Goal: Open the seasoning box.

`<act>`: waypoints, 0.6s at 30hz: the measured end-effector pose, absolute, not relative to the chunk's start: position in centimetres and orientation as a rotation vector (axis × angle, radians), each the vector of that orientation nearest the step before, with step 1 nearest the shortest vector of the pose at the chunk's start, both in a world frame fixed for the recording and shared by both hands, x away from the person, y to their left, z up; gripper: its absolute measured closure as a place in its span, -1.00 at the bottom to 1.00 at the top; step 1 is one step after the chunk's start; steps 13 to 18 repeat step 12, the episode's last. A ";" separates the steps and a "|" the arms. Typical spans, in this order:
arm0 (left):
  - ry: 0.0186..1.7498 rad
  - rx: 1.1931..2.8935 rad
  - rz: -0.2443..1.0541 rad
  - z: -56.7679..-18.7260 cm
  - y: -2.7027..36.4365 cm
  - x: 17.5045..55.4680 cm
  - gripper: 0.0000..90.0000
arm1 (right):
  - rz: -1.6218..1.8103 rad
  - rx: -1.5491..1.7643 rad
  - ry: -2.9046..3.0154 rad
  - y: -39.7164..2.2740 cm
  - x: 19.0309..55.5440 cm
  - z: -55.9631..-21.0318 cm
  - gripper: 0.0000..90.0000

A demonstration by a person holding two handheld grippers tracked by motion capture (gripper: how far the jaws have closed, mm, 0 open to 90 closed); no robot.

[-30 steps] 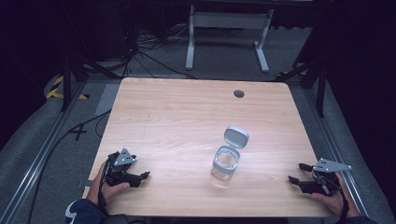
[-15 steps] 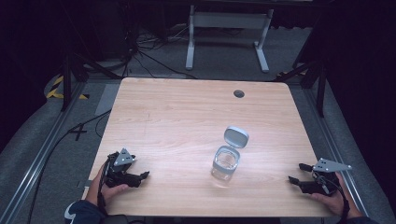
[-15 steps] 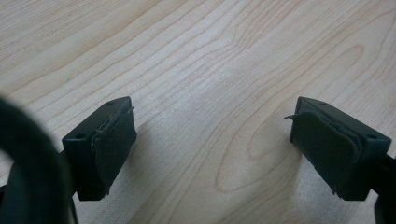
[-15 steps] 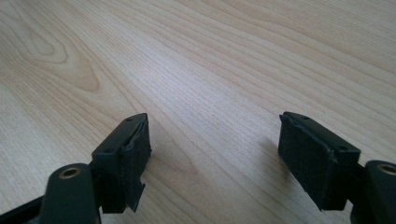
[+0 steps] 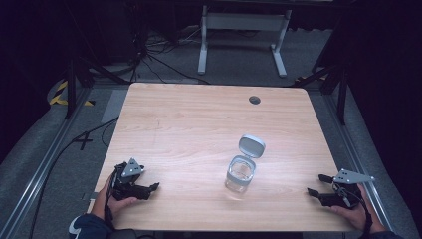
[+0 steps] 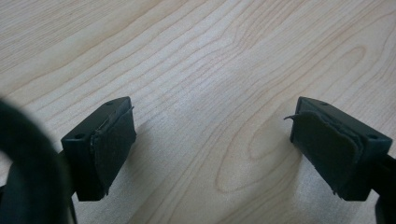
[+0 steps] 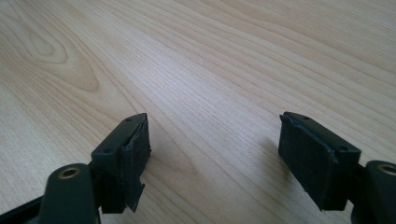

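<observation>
A clear plastic jar [image 5: 241, 174] stands on the wooden table [image 5: 199, 119], right of centre toward the front. Its grey flip lid [image 5: 251, 146] is tipped up and open. My left gripper [image 5: 149, 188] rests near the front left edge in a person's hand and points right, well apart from the jar. In the left gripper view it [image 6: 212, 140] is open with bare wood between its pads [image 6: 114, 144]. My right gripper [image 5: 317, 184] lies near the front right edge and points left toward the jar. In the right gripper view it [image 7: 215, 154] is open over bare wood.
A round cable hole [image 5: 255, 99] sits near the table's far edge. Beyond the table stand a grey metal frame [image 5: 242, 22] and loose cables [image 5: 149, 50] on the dark floor. A black cable [image 5: 64, 149] trails off the table's left side.
</observation>
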State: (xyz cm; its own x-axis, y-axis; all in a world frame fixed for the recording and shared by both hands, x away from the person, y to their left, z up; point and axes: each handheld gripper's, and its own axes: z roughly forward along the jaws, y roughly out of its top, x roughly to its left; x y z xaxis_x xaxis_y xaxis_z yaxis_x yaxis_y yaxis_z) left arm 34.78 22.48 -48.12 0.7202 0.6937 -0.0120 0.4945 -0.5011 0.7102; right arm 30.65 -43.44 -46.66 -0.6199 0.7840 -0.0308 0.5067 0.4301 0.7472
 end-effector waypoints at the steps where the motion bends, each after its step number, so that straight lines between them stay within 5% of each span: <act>1: 0.894 2.205 0.360 -48.1 22.5 34.8 -0.69 | 1.019 1.100 2.314 -43.4 30.7 -46.7 -0.45; 18: 0.912 2.197 0.365 -48.2 22.4 34.8 -0.73 | 1.019 1.097 2.316 -43.4 30.7 -46.7 -0.46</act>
